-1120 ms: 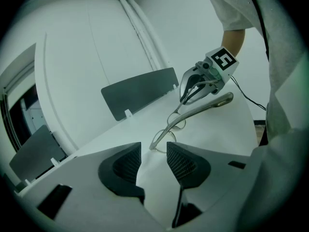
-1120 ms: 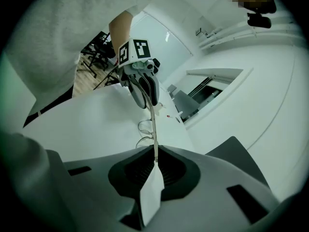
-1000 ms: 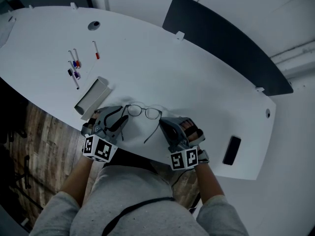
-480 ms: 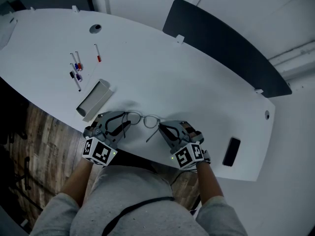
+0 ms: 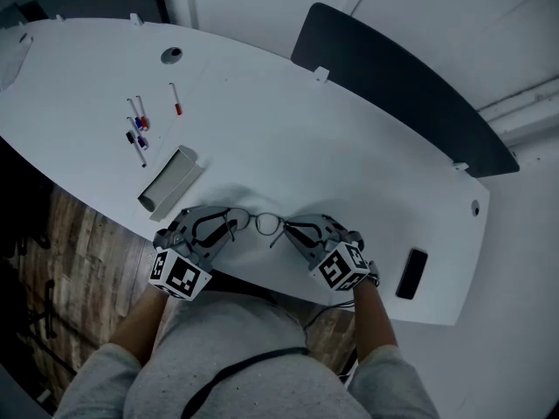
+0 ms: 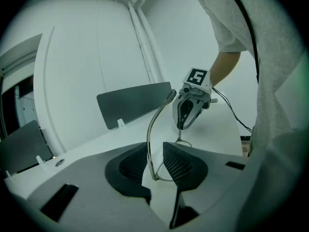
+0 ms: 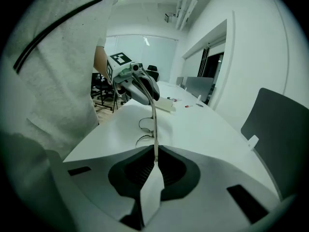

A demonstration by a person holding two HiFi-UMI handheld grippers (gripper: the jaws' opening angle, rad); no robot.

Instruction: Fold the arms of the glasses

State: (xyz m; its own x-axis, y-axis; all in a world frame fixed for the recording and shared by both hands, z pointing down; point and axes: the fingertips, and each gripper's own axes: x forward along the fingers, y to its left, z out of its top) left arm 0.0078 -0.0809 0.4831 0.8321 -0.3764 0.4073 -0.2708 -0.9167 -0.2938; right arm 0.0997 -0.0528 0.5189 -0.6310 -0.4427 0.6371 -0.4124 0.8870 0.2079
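Tightly, right jaws closed, pinching glasses arm [image 7: 155,124]

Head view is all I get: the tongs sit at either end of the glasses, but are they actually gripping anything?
Observer: Yes on one side. The right gripper view shows the right tongs pinched shut on the tip of one glasses arm.
Visitor: And the other side?
Observer: Not yet. In the left gripper view the left tongs have just been closing, but there is a gap between the pads. The other glasses arm runs through it without being squeezed.
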